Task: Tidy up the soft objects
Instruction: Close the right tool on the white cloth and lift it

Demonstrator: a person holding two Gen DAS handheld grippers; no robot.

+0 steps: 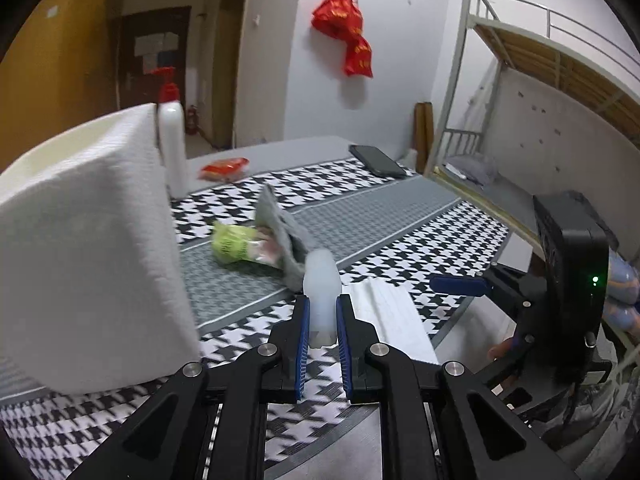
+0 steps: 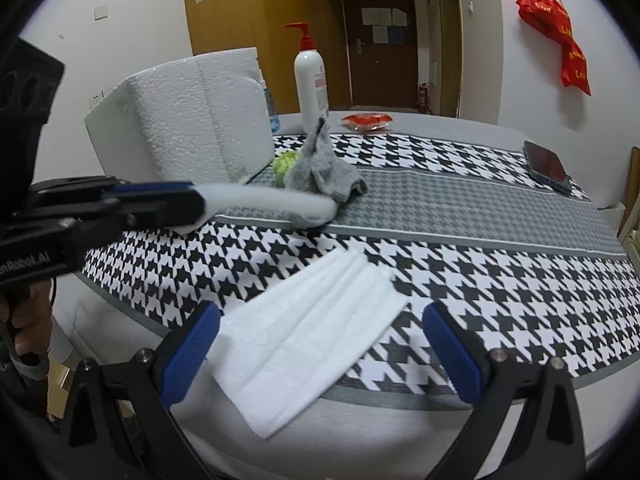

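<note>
I am looking along two handheld grippers over a bed covered with a black-and-white houndstooth cloth [image 2: 460, 160]. My left gripper [image 1: 322, 312] has its blue-padded jaws pressed onto a pale, translucent, soft tube-shaped object [image 1: 320, 280]; I cannot name it more exactly. In the right wrist view that same object [image 2: 272, 200] sticks out from the left gripper [image 2: 200, 204] toward 3 o'clock, held off the cloth, with its far tip just beside a crumpled grey sock [image 2: 324, 168]. In the left wrist view the grey sock [image 1: 284, 240] lies at about 12 o'clock from the held object, draped partly over a green and pink wrapped packet [image 1: 240, 246]. My right gripper [image 2: 320, 344] has its jaws spread wide, holding nothing, one on each side of a white pleated face mask [image 2: 308, 328] that lies flat at the near edge of the bed. A white foam box [image 2: 180, 120] stands at 10 o'clock in the right wrist view, with a white pump bottle [image 2: 311, 84] behind it, and a dark phone [image 2: 546, 166] lies at 2 o'clock. I judge the step in hand to be carrying the pinched object to wherever the soft things are gathered, possibly the foam box. The next move likely calls for placing it there, then lowering the spread right jaws onto the thin mask, which may need pinching at an edge.
</note>
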